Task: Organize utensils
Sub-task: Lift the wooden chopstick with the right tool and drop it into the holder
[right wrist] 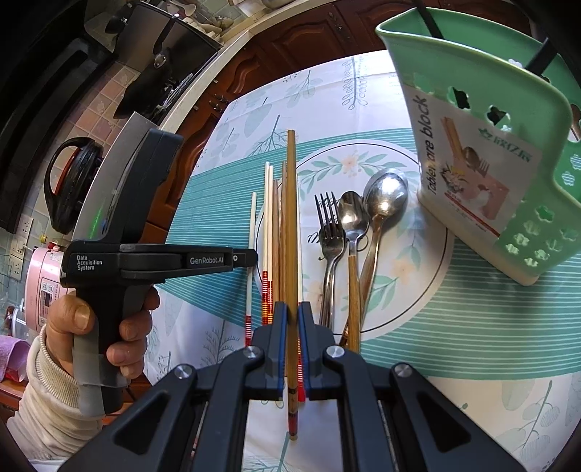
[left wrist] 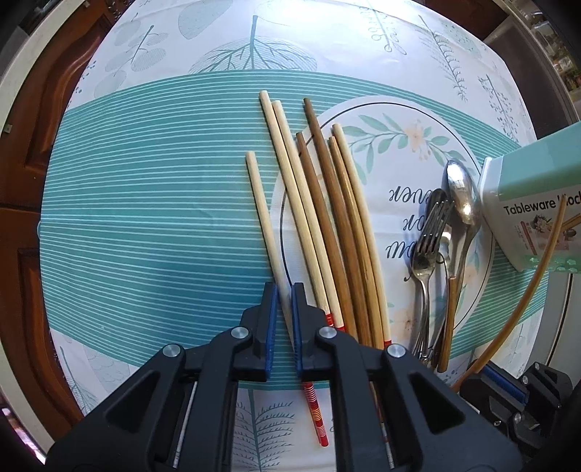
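Several pale and brown chopsticks (left wrist: pixel 326 218) lie side by side on the tablecloth. My left gripper (left wrist: pixel 285 290) points down at the leftmost pale chopstick (left wrist: pixel 259 214). Its jaws are open a crack, with that stick between the pads and lying on the cloth. My right gripper (right wrist: pixel 292 308) is shut on a brown chopstick (right wrist: pixel 291 218) with a red banded end, held above the others. A fork (right wrist: pixel 330 232) and two spoons (right wrist: pixel 385 196) lie to the right. The green utensil holder (right wrist: pixel 490 181) stands further right. A hand (right wrist: pixel 120 326) holds the left gripper (right wrist: pixel 252 259).
The teal-striped tablecloth (left wrist: pixel 145 218) bears a printed plate ring. Wooden cabinet doors (left wrist: pixel 43 152) lie past the table's left edge. A pink cooker (right wrist: pixel 43 290) and a black lid (right wrist: pixel 72 185) sit on the counter at left. Black handles (right wrist: pixel 428 18) stick out of the holder.
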Available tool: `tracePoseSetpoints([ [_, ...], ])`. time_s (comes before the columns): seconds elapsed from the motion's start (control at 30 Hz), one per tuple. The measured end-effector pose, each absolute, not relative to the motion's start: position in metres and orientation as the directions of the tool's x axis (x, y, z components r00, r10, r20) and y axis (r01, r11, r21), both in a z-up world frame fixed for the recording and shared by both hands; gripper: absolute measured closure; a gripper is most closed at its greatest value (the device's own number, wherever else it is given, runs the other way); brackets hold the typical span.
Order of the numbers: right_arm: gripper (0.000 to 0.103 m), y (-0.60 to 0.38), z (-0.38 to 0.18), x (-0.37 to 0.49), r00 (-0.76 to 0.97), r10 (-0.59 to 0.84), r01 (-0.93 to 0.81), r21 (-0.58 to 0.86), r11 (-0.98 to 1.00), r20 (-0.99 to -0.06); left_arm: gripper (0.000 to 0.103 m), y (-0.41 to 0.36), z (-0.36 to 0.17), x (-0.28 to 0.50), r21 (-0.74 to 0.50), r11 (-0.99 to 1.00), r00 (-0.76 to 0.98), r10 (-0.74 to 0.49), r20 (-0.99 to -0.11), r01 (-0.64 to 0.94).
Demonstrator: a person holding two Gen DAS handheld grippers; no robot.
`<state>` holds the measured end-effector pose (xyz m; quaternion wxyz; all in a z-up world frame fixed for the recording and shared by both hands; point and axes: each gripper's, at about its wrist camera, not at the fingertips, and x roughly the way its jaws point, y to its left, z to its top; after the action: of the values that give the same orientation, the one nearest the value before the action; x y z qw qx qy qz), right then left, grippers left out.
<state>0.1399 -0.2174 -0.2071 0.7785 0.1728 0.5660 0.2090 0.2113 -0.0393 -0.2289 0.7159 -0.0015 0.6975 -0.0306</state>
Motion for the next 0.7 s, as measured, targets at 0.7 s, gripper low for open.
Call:
tracePoseSetpoints([
  [0.7, 0.097, -0.229, -0.162, 0.111, 0.421, 0.542, -0.223, 0.496, 0.839, -0.728, 0.100, -0.084, -0.128, 0.152, -0.131, 0.971, 0.409, -0.204, -0.890, 0.199],
])
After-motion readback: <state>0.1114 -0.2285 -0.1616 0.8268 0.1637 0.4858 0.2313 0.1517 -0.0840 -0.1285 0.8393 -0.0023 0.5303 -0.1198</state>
